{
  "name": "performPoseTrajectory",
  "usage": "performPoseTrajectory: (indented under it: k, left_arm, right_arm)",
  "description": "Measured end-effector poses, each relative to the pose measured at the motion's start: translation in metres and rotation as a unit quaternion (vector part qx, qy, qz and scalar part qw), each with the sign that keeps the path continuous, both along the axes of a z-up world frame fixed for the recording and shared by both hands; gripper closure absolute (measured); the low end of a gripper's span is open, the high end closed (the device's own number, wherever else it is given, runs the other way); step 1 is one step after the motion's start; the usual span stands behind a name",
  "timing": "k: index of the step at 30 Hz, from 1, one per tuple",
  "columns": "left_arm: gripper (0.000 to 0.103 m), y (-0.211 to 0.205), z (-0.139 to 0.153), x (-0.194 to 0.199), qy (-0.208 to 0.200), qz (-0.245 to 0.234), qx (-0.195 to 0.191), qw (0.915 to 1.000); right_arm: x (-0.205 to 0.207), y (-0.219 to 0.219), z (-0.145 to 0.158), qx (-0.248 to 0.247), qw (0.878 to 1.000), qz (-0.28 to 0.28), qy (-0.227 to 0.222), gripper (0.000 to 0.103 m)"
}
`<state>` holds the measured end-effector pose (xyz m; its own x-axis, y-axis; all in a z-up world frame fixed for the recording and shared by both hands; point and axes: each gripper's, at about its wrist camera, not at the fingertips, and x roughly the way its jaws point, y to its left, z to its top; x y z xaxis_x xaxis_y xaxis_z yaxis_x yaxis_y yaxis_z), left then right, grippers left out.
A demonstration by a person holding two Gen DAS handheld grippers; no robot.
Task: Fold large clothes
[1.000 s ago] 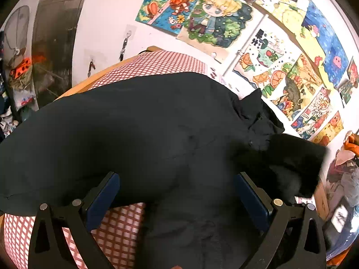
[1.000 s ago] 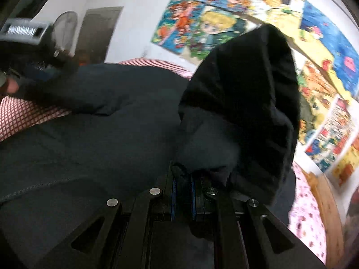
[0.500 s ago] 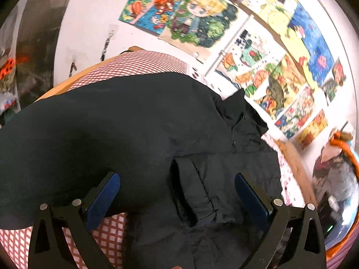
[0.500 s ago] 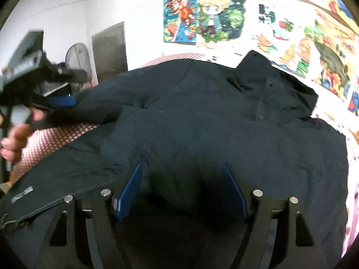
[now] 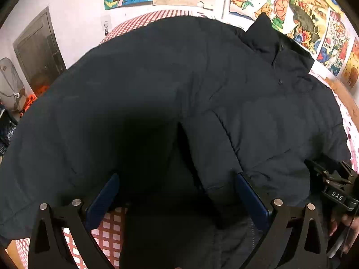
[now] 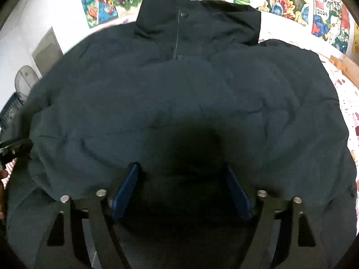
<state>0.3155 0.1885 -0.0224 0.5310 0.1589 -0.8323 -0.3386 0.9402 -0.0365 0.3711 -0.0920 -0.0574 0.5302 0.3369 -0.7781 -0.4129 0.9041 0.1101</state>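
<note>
A dark padded jacket (image 6: 179,94) lies spread front-up across a bed with a red-checked cover (image 5: 107,226), its collar (image 6: 193,20) toward the postered wall and its long axis running straight away from both pairs of tongs. The left tongs (image 5: 177,195) and right tongs (image 6: 181,188) both hover with jaws spread and empty over the near hem. A folded-in sleeve (image 5: 215,157) lies just ahead of the left tongs, likely the nearer pair for the next fold.

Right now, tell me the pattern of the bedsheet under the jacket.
Red-and-white check on the bedsheet, clearest in the left wrist view.
</note>
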Motion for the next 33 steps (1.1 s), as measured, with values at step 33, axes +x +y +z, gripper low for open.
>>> performPoseTrajectory:
  k: [33]
  left_arm:
    - [0.012, 0.160, -0.004, -0.202, -0.199, 0.350, -0.229, 0.8863]
  right_arm:
    - [-0.038, 0.139, 0.043, -0.080, 0.991, 0.095, -0.059, 0.013]
